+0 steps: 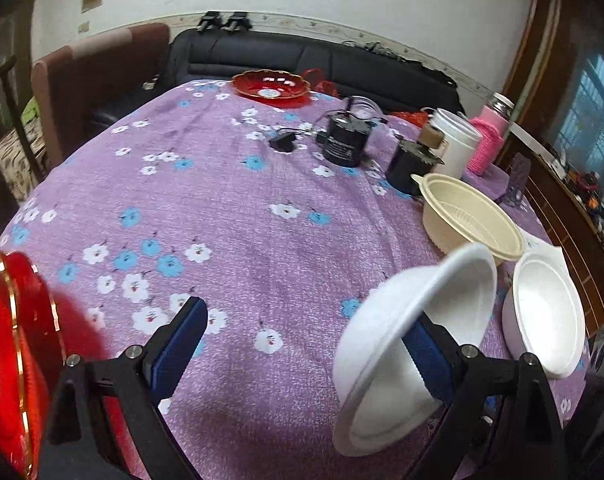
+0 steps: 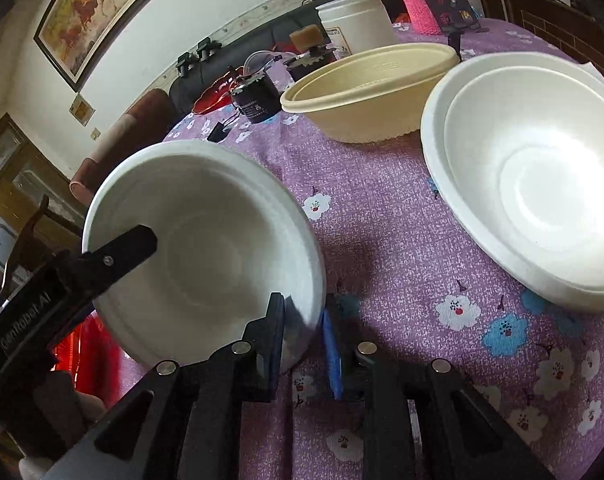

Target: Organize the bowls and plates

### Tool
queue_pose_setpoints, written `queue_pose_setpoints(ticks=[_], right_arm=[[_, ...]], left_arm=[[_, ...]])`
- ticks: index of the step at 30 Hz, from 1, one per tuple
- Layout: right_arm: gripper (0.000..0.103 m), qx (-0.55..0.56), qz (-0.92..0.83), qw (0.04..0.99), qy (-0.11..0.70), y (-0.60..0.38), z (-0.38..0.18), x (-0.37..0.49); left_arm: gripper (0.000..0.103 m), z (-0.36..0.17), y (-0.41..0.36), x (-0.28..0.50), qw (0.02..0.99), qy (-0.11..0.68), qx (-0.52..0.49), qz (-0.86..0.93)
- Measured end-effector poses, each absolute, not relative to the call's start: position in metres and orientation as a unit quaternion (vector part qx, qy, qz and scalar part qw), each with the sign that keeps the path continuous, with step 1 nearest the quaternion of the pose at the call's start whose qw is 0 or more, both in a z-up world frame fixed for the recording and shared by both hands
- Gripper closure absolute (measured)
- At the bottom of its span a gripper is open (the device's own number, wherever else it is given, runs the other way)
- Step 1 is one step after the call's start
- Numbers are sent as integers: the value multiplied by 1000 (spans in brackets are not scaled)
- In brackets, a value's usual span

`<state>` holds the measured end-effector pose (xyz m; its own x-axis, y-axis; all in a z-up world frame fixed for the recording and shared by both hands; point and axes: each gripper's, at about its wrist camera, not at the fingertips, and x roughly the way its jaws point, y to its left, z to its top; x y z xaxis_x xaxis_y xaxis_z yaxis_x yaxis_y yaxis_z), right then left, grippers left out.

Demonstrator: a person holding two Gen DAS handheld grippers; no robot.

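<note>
A white foam bowl (image 1: 386, 344) (image 2: 206, 236) hangs tilted above the purple cloth. My right gripper (image 2: 304, 332) is shut on its near rim. My left gripper (image 1: 306, 344) is open; its right finger (image 1: 430, 356) sits inside the bowl, its left finger (image 1: 178, 344) is well apart from it. That left finger also shows in the right wrist view (image 2: 114, 252). A second white foam bowl (image 1: 546, 312) (image 2: 534, 204) and a cream plastic bowl (image 1: 470, 216) (image 2: 370, 92) stand on the table to the right. A red plate (image 1: 14, 360) lies at the near left, another red plate (image 1: 272, 86) at the far edge.
The round table (image 1: 222, 208) has a purple flowered cloth. Behind the bowls stand two black motors (image 1: 344, 140), a white jar (image 1: 456, 142), a pink knitted bottle (image 1: 488, 140) and a black adapter (image 1: 282, 144). A black sofa (image 1: 302, 60) and a brown chair (image 1: 98, 76) lie beyond.
</note>
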<state>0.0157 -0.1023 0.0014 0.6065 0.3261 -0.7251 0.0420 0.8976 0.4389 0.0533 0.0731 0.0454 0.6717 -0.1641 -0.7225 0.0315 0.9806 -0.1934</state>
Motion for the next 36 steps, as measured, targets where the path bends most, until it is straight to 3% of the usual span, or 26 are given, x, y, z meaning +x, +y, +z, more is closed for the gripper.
queue_pose_setpoints(ticks=[3, 4, 5, 6, 20, 26, 36], right_arm=[[81, 209, 81, 873, 433, -102, 2, 15], [81, 210, 82, 875, 429, -101, 2, 14], [81, 208, 83, 877, 426, -101, 3, 13], [81, 203, 85, 880, 422, -99, 5, 12], [85, 181, 120, 900, 379, -80, 23, -6], [85, 187, 141, 905, 355, -74, 35, -15], [85, 162, 206, 913, 314, -26, 83, -49]], left_arm=[[51, 41, 70, 55, 904, 414, -76, -73], [73, 38, 69, 56, 899, 421, -79, -89], [88, 36, 69, 56, 895, 426, -84, -100], [92, 34, 69, 55, 892, 431, -89, -107], [93, 33, 87, 40, 899, 420, -100, -74], [93, 53, 86, 12, 921, 382, -60, -44], [91, 100, 139, -43, 937, 340, -79, 2]])
